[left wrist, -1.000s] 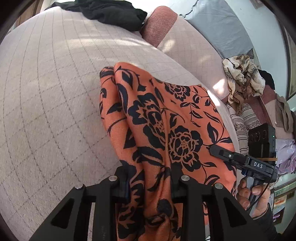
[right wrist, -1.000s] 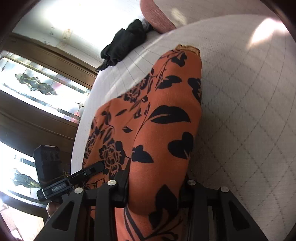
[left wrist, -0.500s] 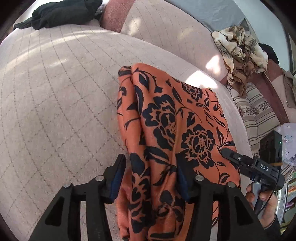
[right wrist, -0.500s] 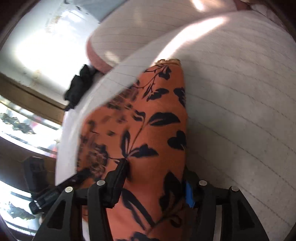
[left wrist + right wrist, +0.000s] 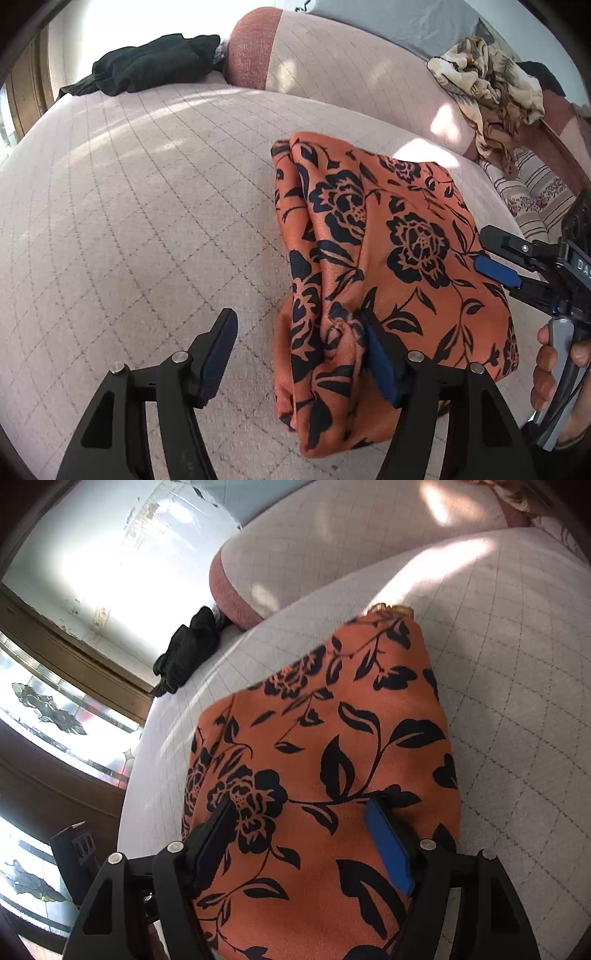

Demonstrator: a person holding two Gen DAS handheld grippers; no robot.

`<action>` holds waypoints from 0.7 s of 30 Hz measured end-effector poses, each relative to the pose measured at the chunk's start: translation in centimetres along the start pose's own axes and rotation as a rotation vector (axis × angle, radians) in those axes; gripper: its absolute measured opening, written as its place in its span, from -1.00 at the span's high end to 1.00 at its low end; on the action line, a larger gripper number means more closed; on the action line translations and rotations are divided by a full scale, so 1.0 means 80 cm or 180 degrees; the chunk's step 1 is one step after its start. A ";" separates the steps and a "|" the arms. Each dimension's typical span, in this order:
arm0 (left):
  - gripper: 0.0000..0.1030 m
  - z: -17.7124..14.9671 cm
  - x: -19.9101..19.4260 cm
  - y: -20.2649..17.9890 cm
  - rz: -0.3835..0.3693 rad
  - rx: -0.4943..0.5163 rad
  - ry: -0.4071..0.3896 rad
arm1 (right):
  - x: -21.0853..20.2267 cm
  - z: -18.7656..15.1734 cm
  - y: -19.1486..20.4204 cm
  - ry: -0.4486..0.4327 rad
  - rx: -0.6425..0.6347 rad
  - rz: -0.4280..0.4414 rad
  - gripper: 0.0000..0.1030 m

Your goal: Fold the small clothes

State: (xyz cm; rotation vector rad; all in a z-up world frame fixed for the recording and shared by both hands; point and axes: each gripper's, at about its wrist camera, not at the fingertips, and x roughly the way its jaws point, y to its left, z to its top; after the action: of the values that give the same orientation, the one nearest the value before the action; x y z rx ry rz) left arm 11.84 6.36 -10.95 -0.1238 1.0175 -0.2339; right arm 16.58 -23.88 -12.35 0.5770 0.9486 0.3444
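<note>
An orange garment with black flowers [image 5: 388,236] lies folded on the pale quilted bed [image 5: 147,221]; it also fills the right wrist view [image 5: 325,760]. My left gripper [image 5: 299,339] is open at the garment's near left edge, with its right finger against the bunched cloth and its left finger over bare bed. My right gripper [image 5: 299,830] is open over the garment, with cloth between its fingers. The right gripper also shows in the left wrist view [image 5: 517,266] at the garment's right edge, held by a hand.
A black garment [image 5: 147,66] lies at the far edge of the bed, next to a pink bolster [image 5: 251,51]. A beige patterned cloth [image 5: 487,74] is heaped at the far right. Stained-glass windows [image 5: 44,709] line the left.
Both grippers have opened and let go of the orange garment, which now rests lower and flatter on the bed. The left gripper has shifted left of the cloth.
</note>
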 end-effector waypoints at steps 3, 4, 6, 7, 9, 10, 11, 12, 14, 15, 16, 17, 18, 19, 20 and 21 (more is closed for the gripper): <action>-0.61 -0.007 -0.048 -0.023 0.0281 0.0205 -0.0310 | -0.051 -0.009 0.050 -0.0248 -0.0423 -0.0045 -0.50; -0.65 -0.012 -0.062 -0.032 0.0317 0.0247 -0.0390 | -0.070 -0.021 0.065 -0.0334 -0.0583 -0.0173 -0.51; -0.71 -0.024 -0.089 -0.050 0.0410 0.0282 -0.0530 | -0.095 -0.044 0.086 -0.0417 -0.0774 -0.0475 -0.73; -0.72 -0.029 -0.100 -0.058 0.0447 0.0288 -0.0587 | -0.104 -0.056 0.092 -0.0426 -0.0821 -0.0625 -0.74; -0.81 -0.038 -0.120 -0.073 0.0510 0.0275 -0.0687 | -0.120 -0.084 0.101 -0.0439 -0.0878 -0.0791 -0.75; -0.85 -0.042 -0.130 -0.078 0.0548 0.0257 -0.0711 | -0.130 -0.099 0.100 -0.0427 -0.0887 -0.0868 -0.78; -0.88 -0.047 -0.140 -0.082 0.0572 0.0248 -0.0737 | -0.138 -0.113 0.099 -0.0416 -0.0875 -0.0978 -0.90; -0.88 -0.051 -0.148 -0.087 0.0594 0.0239 -0.0755 | -0.145 -0.126 0.102 -0.0425 -0.0877 -0.1078 -0.95; -0.88 -0.055 -0.159 -0.095 0.0649 0.0218 -0.0802 | -0.156 -0.148 0.110 -0.0488 -0.0933 -0.1196 -0.95; -0.88 -0.056 -0.163 -0.099 0.0646 0.0228 -0.0799 | -0.160 -0.155 0.113 -0.0502 -0.0957 -0.1280 -0.95; -0.88 -0.057 -0.166 -0.103 0.0640 0.0241 -0.0795 | -0.163 -0.160 0.116 -0.0500 -0.0977 -0.1368 -0.95; -0.88 -0.058 -0.171 -0.105 0.0644 0.0247 -0.0810 | -0.168 -0.164 0.119 -0.0509 -0.1001 -0.1439 -0.95; -0.88 -0.060 -0.177 -0.106 0.0661 0.0244 -0.0829 | -0.174 -0.167 0.122 -0.0537 -0.1024 -0.1493 -0.96; -0.89 -0.061 -0.181 -0.108 0.0668 0.0241 -0.0846 | -0.178 -0.170 0.124 -0.0569 -0.1040 -0.1541 -0.96; -0.91 -0.063 -0.185 -0.109 0.0662 0.0226 -0.0848 | -0.183 -0.171 0.126 -0.0590 -0.1051 -0.1582 -1.00; -0.93 -0.064 -0.189 -0.109 0.0637 0.0207 -0.0848 | -0.188 -0.172 0.128 -0.0605 -0.1057 -0.1604 -1.00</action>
State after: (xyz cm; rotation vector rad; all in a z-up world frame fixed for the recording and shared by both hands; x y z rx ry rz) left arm -1.29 1.71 0.73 0.0068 0.7500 -0.0651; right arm -3.46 -19.20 -2.48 0.0550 0.7985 -0.0101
